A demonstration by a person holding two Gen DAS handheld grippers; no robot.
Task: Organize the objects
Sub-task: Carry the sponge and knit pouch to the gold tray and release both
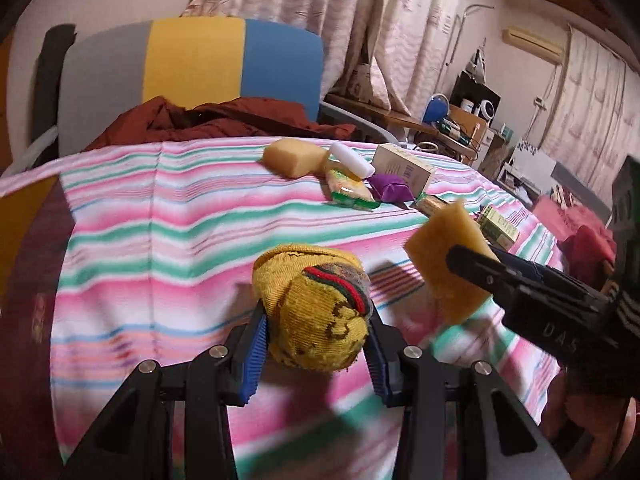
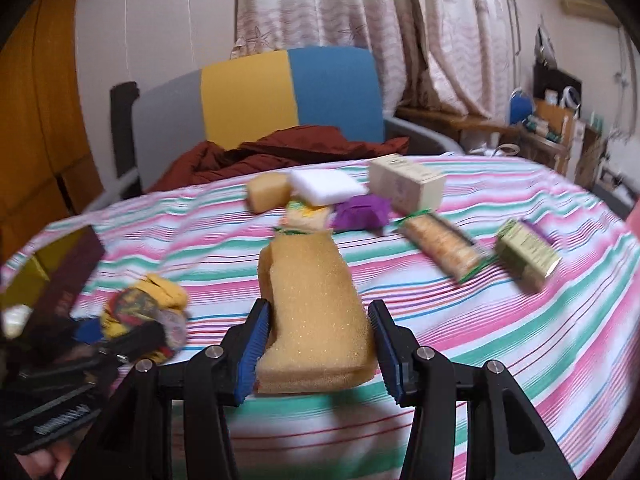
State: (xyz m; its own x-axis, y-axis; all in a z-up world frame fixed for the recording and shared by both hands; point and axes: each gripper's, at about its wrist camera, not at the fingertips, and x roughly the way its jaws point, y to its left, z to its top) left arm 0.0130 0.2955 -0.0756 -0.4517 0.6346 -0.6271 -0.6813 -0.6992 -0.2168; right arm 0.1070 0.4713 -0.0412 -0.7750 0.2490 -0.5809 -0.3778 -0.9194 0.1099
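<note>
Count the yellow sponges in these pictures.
2. One sponge is held in the right tongs above the striped cloth; the other lies at the far pile beside the white block. Others may be hidden.

Left gripper [image 1: 316,344] points downward over the striped table's near edge, blue pads [image 1: 256,354] clamped on a rolled sock [image 1: 316,308]. Right gripper [image 2: 318,344], beside it and likewise tilted, grips a yellow sponge [image 2: 312,312].
</note>
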